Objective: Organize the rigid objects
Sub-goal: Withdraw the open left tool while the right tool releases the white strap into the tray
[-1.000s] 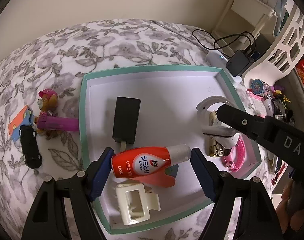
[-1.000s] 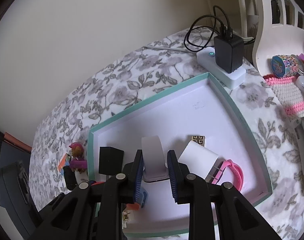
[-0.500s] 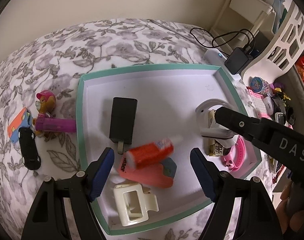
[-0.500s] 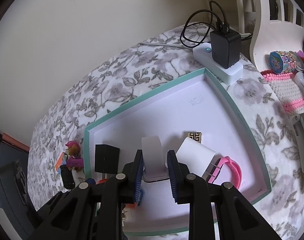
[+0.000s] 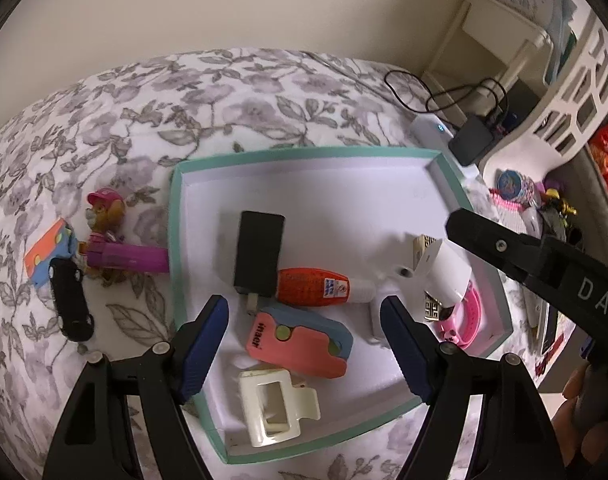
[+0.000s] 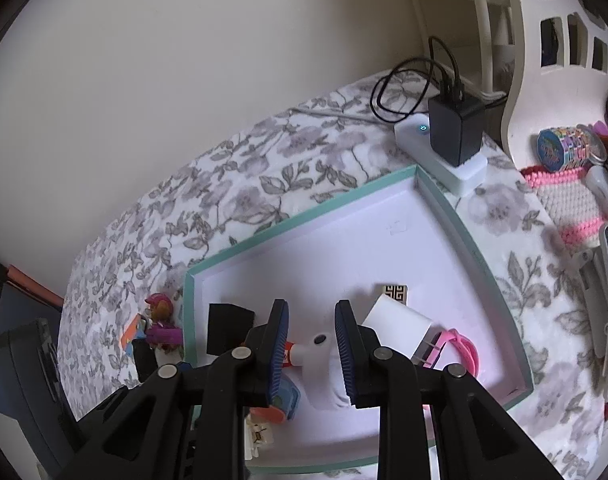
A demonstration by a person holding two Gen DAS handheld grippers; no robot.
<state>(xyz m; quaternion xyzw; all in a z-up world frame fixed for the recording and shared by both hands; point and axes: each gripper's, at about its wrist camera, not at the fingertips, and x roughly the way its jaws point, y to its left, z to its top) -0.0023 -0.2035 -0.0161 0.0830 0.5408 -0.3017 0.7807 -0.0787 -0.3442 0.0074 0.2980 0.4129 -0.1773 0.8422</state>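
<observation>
A teal-rimmed white tray (image 5: pixel 304 154) lies on a floral cloth. In it lie a black charger (image 5: pixel 259 254), an orange glue bottle (image 5: pixel 310 286), a pink and blue case (image 5: pixel 304 340), a cream hair clip (image 5: pixel 273 410), a white charger (image 5: pixel 444 276), a pink band (image 5: pixel 470 316) and a white curved piece (image 6: pixel 324 364). My left gripper (image 5: pixel 304 344) is open and empty above the case. My right gripper (image 6: pixel 310 354) is open, with the white piece loose between its fingers.
Left of the tray lie a toy figure on a purple stick (image 5: pixel 103 220), a black toy car (image 5: pixel 69 304) and an orange card (image 5: pixel 43 256). A white power strip with a black adapter (image 6: pixel 454 136) sits behind the tray. Trinkets and a pink mat (image 6: pixel 572 208) lie right.
The left gripper let the orange glue bottle drop into the tray and drew back. The right gripper opened off the white curved piece, which now lies on the tray.
</observation>
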